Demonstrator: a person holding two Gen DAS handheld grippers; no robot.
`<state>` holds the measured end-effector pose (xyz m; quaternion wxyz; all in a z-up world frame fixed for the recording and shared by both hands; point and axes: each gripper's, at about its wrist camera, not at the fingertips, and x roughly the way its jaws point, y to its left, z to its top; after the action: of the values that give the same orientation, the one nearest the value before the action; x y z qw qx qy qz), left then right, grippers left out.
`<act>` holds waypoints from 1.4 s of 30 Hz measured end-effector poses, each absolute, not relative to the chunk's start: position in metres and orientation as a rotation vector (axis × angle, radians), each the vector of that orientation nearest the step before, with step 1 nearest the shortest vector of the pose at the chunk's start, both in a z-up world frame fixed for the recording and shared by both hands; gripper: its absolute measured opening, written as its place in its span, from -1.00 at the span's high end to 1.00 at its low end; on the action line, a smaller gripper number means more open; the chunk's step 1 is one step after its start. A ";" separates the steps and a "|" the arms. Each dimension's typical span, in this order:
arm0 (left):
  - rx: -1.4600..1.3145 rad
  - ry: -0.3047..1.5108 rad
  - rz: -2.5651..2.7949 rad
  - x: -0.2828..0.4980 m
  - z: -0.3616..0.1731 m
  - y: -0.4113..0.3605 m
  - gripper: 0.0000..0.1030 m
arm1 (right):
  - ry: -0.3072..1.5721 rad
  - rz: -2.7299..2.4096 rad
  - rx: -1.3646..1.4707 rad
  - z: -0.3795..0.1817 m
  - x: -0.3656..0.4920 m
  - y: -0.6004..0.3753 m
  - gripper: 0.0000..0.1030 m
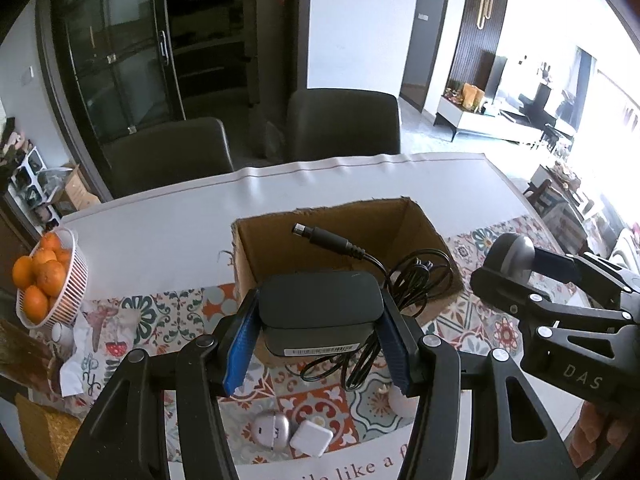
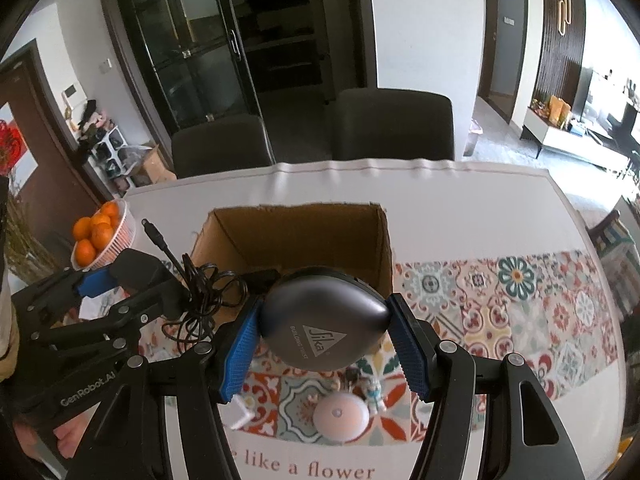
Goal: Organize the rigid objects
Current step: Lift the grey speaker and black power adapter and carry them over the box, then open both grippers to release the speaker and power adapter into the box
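My left gripper (image 1: 320,320) is shut on a black power adapter (image 1: 320,304) and holds it over the near edge of an open cardboard box (image 1: 280,232). Its coiled black cable (image 1: 412,284) and plug (image 1: 324,237) hang out to the right. My right gripper (image 2: 322,330) is shut on a grey rounded device with a Sika logo (image 2: 322,322), held just in front of the box (image 2: 300,232). The right gripper also shows in the left wrist view (image 1: 516,256), right of the box. The left gripper shows in the right wrist view (image 2: 104,280) with the cable (image 2: 200,292).
On the patterned tablecloth below lie a silver oval case (image 1: 270,430), a white square charger (image 1: 311,438), a round pale pink object (image 2: 339,416) and a small figurine (image 2: 374,394). A white basket of oranges (image 1: 48,276) stands at left. Two dark chairs (image 1: 344,124) stand behind the table.
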<state>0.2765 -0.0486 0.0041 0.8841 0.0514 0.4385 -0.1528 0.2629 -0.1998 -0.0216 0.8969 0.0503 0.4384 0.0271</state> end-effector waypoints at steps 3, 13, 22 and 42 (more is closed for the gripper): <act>0.110 0.913 -0.309 0.286 0.007 -0.048 -0.07 | 0.898 0.056 0.095 -0.018 0.271 -0.199 -0.22; 0.142 0.918 -0.264 0.320 0.005 -0.052 -0.07 | 0.931 0.085 0.117 -0.025 0.309 -0.202 -0.22; 0.153 0.951 -0.242 0.347 -0.017 -0.054 -0.07 | 1.016 0.100 0.112 -0.049 0.335 -0.203 -0.22; 0.179 0.998 -0.247 0.351 -0.047 -0.059 -0.17 | 1.077 0.065 0.145 -0.084 0.345 -0.211 -0.31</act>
<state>0.3508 -0.0594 -0.0472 0.8669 0.0856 0.4767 -0.1178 0.3454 -0.2111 -0.0835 0.8556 0.0691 0.5121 0.0307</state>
